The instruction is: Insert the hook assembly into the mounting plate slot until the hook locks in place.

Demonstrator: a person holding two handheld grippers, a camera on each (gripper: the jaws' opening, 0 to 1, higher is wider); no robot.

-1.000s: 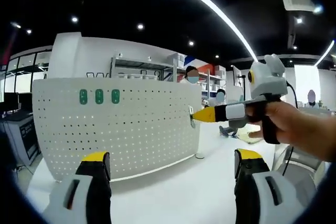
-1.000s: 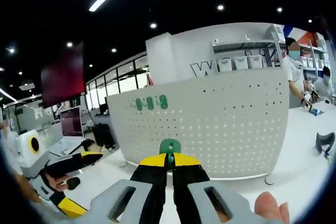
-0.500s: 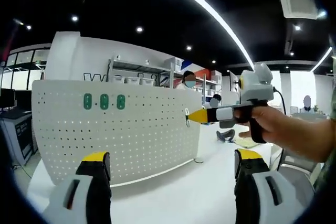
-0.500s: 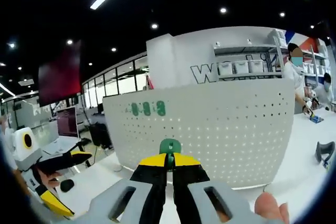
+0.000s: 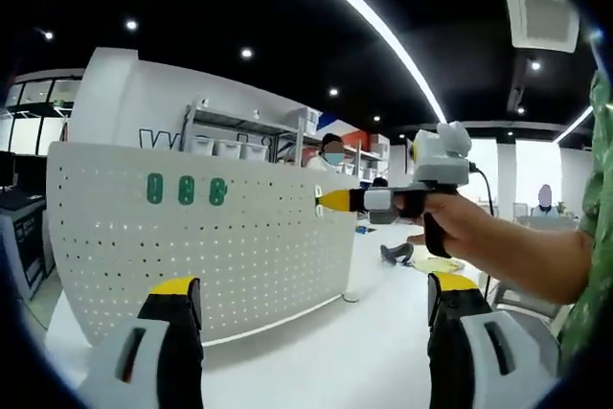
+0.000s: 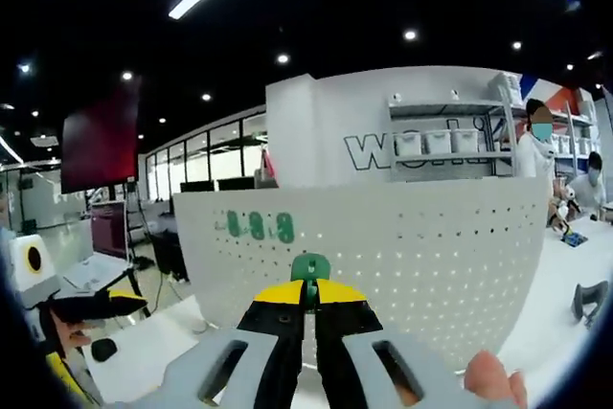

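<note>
A white perforated mounting plate (image 5: 211,246) (image 6: 402,256) stands upright on the white table, with three green hooks (image 5: 186,190) (image 6: 256,227) in its upper left holes. My right gripper (image 6: 308,296) is shut on a green hook (image 6: 309,269), held in front of the plate. In the left gripper view that gripper (image 5: 323,201) comes in from the right, its yellow tips near the plate's upper right edge. My left gripper (image 5: 316,304) stands open, low in front of the plate, with nothing between its jaws.
The white table (image 5: 326,361) runs in front of the plate. Shelves with white bins (image 6: 441,146) and people stand behind it. A dark object (image 6: 586,299) lies on the table at the right. A person's hand (image 5: 479,237) holds my right gripper.
Both views have tilted up and shifted a little. My right gripper with the hook has risen and moved left along the plate's upper right edge. My left gripper stays open.
</note>
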